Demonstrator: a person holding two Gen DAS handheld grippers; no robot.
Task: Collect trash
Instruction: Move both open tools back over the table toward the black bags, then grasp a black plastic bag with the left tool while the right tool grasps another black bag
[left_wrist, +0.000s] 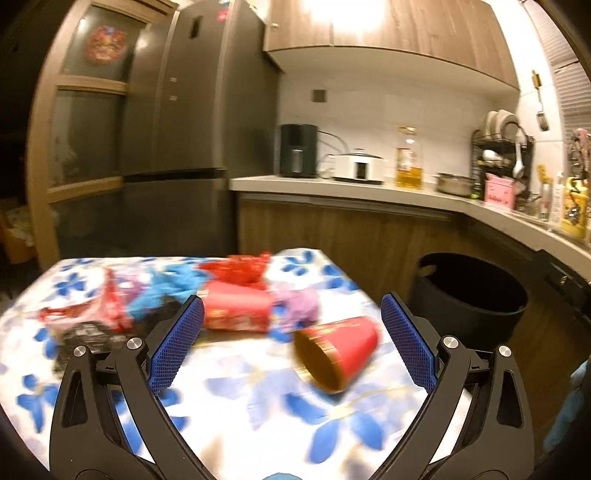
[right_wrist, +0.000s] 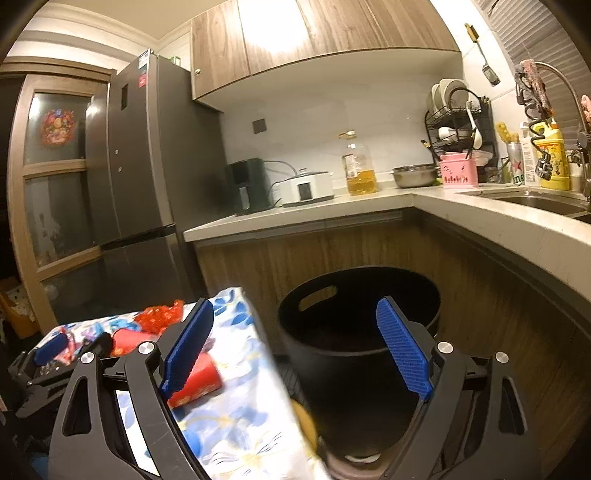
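A red paper cup (left_wrist: 338, 352) lies on its side on the flowered tablecloth (left_wrist: 240, 402), its gold mouth toward me. It sits between the wide-apart blue fingers of my left gripper (left_wrist: 291, 301), touching neither pad. Behind it lies a pile of trash: a red carton (left_wrist: 236, 310), red wrappers (left_wrist: 240, 267), and blue, purple and black scraps. A black bin (right_wrist: 358, 332) stands on the floor right of the table. My right gripper (right_wrist: 295, 302) hangs open over the bin's near rim with nothing between its pads. The red cup (right_wrist: 197, 380) shows behind its left finger.
A wooden counter (right_wrist: 369, 201) wraps around behind and to the right of the bin, bearing an oil bottle, a cooker, a dish rack and a sink. A grey fridge (left_wrist: 192, 129) stands beyond the table. A blurred yellow thing (right_wrist: 306, 421) sits at the table's corner.
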